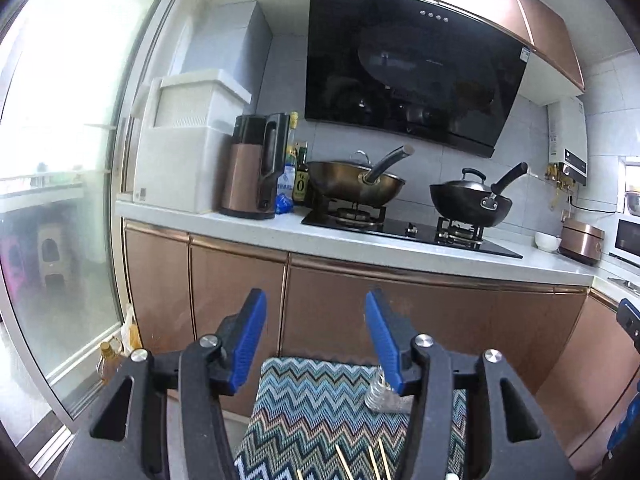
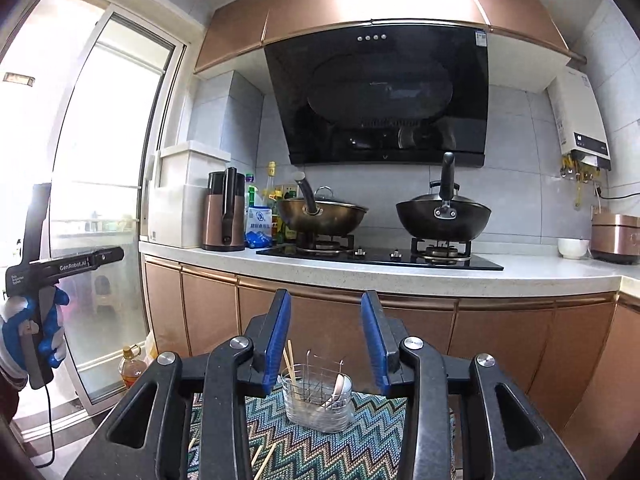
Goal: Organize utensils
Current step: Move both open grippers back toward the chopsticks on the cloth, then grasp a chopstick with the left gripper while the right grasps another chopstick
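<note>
A clear utensil holder with a wire rack point(image 2: 318, 402) stands on a zigzag-patterned cloth point(image 2: 360, 440). It holds a wooden chopstick point(image 2: 291, 364) and a white spoon point(image 2: 337, 390). Loose chopsticks point(image 2: 264, 458) lie on the cloth in front of it. My right gripper point(image 2: 326, 300) is open and empty, above and short of the holder. My left gripper point(image 1: 316, 300) is open and empty above the same cloth point(image 1: 312, 400). Loose chopsticks point(image 1: 374, 462) lie below it, and the holder's edge point(image 1: 380, 396) shows by its right finger.
A kitchen counter point(image 2: 400, 274) with a gas hob, a brass wok point(image 2: 320, 214) and a black wok point(image 2: 442, 214) runs behind. Copper cabinet doors stand below. An oil bottle point(image 2: 130, 366) sits on the floor by the glass door. The gloved left hand's device point(image 2: 36, 280) is at left.
</note>
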A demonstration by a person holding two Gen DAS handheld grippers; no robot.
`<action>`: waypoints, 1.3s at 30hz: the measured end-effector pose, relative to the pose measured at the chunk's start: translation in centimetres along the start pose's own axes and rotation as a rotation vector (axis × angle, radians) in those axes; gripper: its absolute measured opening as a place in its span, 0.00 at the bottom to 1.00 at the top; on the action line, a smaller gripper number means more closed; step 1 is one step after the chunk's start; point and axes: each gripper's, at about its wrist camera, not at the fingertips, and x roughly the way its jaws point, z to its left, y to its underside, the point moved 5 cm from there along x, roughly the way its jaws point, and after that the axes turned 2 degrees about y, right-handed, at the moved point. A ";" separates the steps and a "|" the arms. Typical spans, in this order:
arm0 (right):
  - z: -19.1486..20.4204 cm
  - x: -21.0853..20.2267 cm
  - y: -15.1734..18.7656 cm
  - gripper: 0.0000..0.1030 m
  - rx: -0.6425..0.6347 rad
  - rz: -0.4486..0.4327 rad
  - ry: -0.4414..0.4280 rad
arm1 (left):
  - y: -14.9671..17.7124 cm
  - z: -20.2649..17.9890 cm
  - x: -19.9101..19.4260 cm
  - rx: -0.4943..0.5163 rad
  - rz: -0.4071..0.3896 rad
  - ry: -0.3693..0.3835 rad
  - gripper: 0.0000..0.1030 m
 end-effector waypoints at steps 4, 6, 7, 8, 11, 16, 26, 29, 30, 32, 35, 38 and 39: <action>-0.1 -0.3 -0.1 0.35 0.009 -0.004 -0.004 | 0.6 0.5 -0.8 0.001 -0.001 -0.015 0.52; -0.2 -0.5 -0.1 0.35 0.018 -0.005 -0.006 | 0.8 0.7 -1.0 -0.002 0.004 -0.015 0.52; -0.3 -0.5 0.0 0.35 0.022 -0.005 -0.007 | 1.0 0.9 -1.1 -0.008 0.014 -0.014 0.52; -0.2 -0.5 0.1 0.35 0.022 -0.003 -0.007 | 1.1 1.0 -1.0 -0.015 0.022 -0.011 0.52; -0.2 -0.3 0.5 0.35 0.027 0.012 -0.011 | 2.1 1.2 -0.4 -0.038 0.080 0.014 0.52; -0.3 0.8 2.0 0.35 0.047 0.056 -0.028 | 5.0 1.3 1.4 -0.081 0.208 0.060 0.52; -1.0 3.9 5.7 0.35 0.097 0.167 -0.057 | 11.8 -0.3 6.7 -0.103 0.456 0.122 0.52; -1.0 5.2 7.1 0.35 0.120 0.214 -0.083 | 13.5 -0.8 8.1 -0.117 0.523 0.147 0.52; -0.9 5.8 7.7 0.35 0.126 0.232 -0.094 | 14.2 -1.0 8.6 -0.120 0.547 0.154 0.52; -0.6 7.0 8.9 0.35 0.129 0.276 -0.113 | 15.8 -1.4 9.9 -0.127 0.609 0.172 0.52; 0.2 9.1 11.3 0.35 0.133 0.354 -0.155 | 18.5 -1.7 11.9 -0.151 0.707 0.195 0.51; 0.9 11.0 13.8 0.34 0.140 0.429 -0.183 | 21.4 -1.9 14.0 -0.155 0.795 0.197 0.51; 1.2 11.7 14.7 0.34 0.145 0.455 -0.194 | 22.3 -2.0 14.7 -0.156 0.821 0.197 0.51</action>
